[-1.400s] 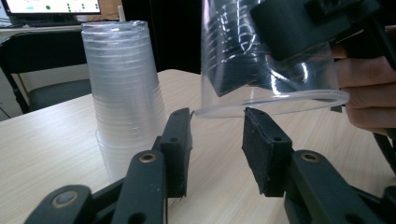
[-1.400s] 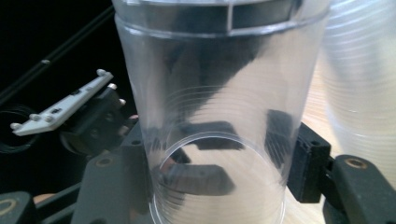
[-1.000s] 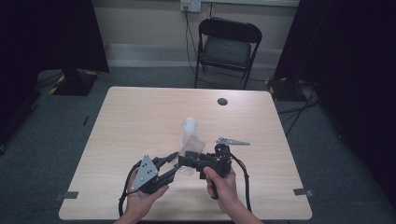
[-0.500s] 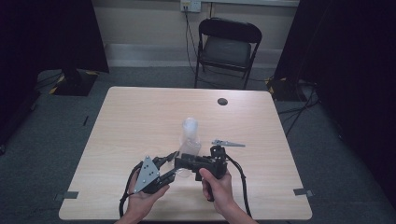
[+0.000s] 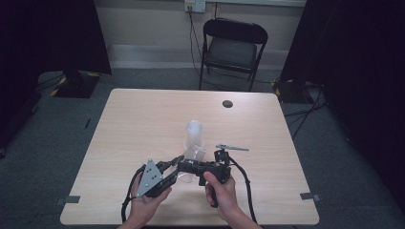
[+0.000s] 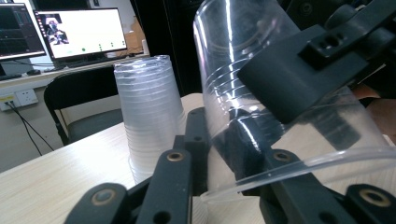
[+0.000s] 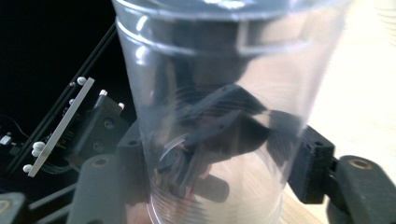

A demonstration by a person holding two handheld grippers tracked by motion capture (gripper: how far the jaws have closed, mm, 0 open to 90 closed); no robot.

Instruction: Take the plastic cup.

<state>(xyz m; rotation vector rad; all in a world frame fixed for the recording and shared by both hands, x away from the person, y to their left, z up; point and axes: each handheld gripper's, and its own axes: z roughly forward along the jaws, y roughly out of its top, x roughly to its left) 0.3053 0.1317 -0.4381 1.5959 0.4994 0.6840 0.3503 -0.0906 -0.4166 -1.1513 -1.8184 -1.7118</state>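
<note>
Near the front edge of the tabletop (image 5: 119,124), just left of its middle, the person's two hands held the grippers close together. The left hand (image 5: 145,202) gripped the left gripper (image 5: 174,164), whose grey three-cornered plate (image 5: 149,176) faced up and whose jaws pointed right and away. The right hand (image 5: 220,193) held the right gripper (image 5: 184,167), its body lying across the table with the jaws pointing left toward the other tool.

Between them sat a single clear plastic cup (image 6: 280,107), tipped on its side off the table surface. In the right gripper view, the cup (image 7: 210,116) stood directly between that gripper's jaws, which pressed against its wall on both sides, pinching it. In the left gripper view, the left jaws sat at the cup's open rim, one jaw showing through the clear wall as if inside it, the other outside; they looked to be nipping the rim, with the right gripper's black jaw pressed on the cup's wall above.

Just beyond the grippers, toward the middle of the tabletop, a stack of clear cups (image 5: 195,136) stood upside down. Farther off, near the far edge, lay a small dark round spot (image 5: 228,103). Behind the table stood a black folding chair (image 5: 232,50).
</note>
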